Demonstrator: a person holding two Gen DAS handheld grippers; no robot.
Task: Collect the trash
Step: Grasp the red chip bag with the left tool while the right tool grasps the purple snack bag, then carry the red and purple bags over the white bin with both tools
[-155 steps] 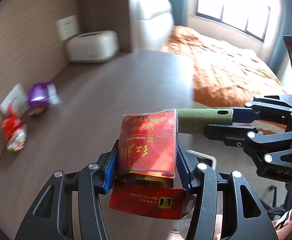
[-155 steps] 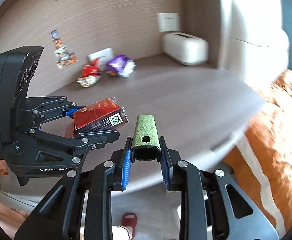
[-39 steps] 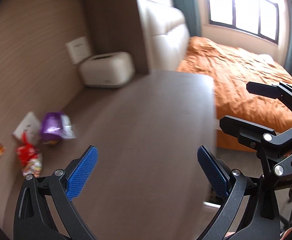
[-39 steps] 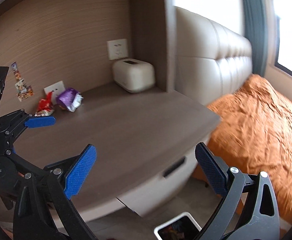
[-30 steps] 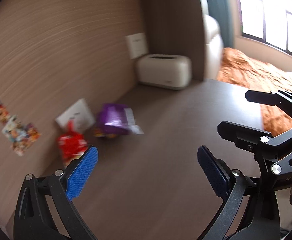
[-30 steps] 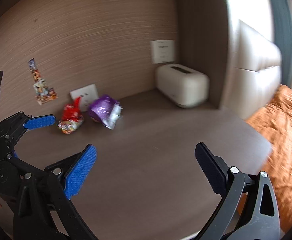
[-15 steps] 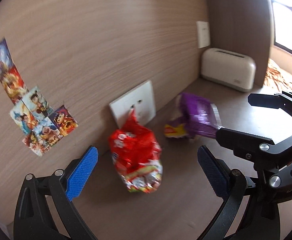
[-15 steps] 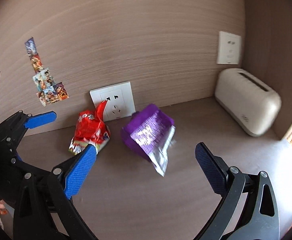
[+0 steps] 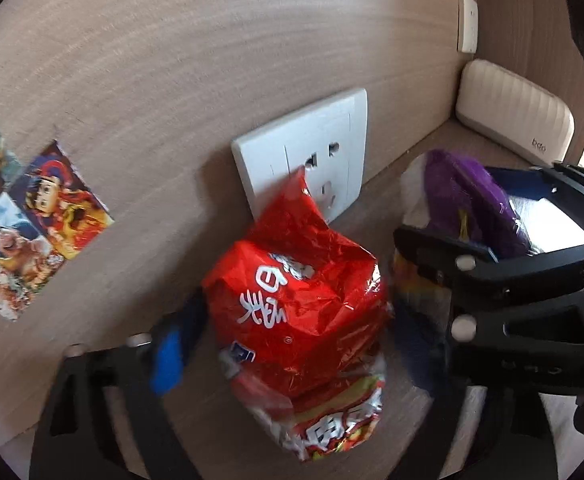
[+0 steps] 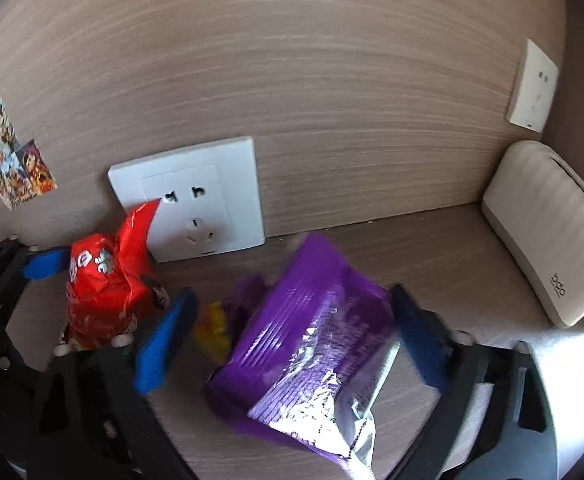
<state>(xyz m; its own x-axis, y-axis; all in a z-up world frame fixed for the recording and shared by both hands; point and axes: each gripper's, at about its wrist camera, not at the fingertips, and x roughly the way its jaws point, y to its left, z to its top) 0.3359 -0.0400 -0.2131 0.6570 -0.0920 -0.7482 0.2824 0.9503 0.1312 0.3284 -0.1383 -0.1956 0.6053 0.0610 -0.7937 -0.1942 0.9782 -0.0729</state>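
Closing on 2 wrappers below the wall socket [image 10: 188, 200].
Your left gripper [image 9: 288, 344] straddles the red wrapper [image 9: 300, 300], right gripper [image 10: 284, 340] the purple wrapper [image 10: 312, 336]; jaws closing, not yet gripping. Next, clamp and lift.

Red wrapper [image 9: 296, 304], purple foil-lined wrapper [image 10: 312, 344], white socket [image 10: 196, 196].

Back wall [image 10: 312, 80]: pale wood-grain panelling, grain running level. White socket plate [image 10: 196, 200] set low in it, just above the counter [image 10: 432, 248], which is greyish-brown wood grain. Second white plate [image 10: 532, 84] higher up, towards the right corner. Cream ribbed box [image 10: 548, 232] sits on the counter below it. Cartoon stickers [image 9: 24, 220] on the wall at left. Bright daylight at far right.
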